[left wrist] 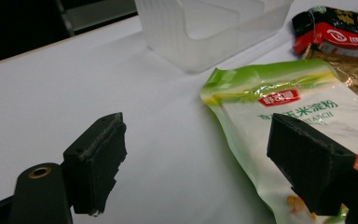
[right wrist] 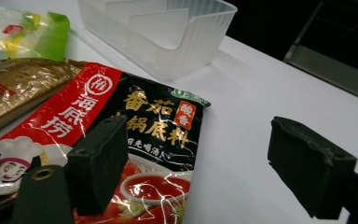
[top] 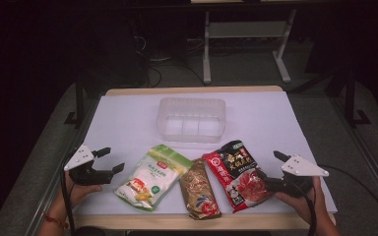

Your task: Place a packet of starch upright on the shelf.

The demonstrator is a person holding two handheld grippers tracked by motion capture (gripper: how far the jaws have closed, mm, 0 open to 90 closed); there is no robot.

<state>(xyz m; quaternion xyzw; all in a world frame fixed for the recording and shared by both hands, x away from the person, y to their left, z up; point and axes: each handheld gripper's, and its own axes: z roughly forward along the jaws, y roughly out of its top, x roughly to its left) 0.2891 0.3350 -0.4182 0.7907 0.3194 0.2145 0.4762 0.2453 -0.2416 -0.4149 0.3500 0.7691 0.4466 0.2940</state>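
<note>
Your left tongs (top: 109, 160) stand wide apart w/ nothing between the pads, hovering just left of the green-and-white starch pouch (top: 150, 176). Your right tongs (top: 270, 169) are likewise spread to the full, empty, at the right edge of the red-and-black soup-base pouch (top: 236, 172). Judged step: approach, pre-grasp; no pouch lifted yet.

Landmark: clear divided bin (top: 192, 119), far centre of the counter (top: 123, 123). All three pouches lie flat on the near side of the bin. Starch pouch is near-left of it, long axis running from near-left up toward the bin, green top end nearest it. Gold pouch (top: 200, 189) is directly near of the bin, axis roughly front-to-back. Soup-base pouch is near-right, top end toward the bin.

Next move, est.: bring one pair of tongs low over a pouch edge, close across the thin side, then carry to the bin.
</note>
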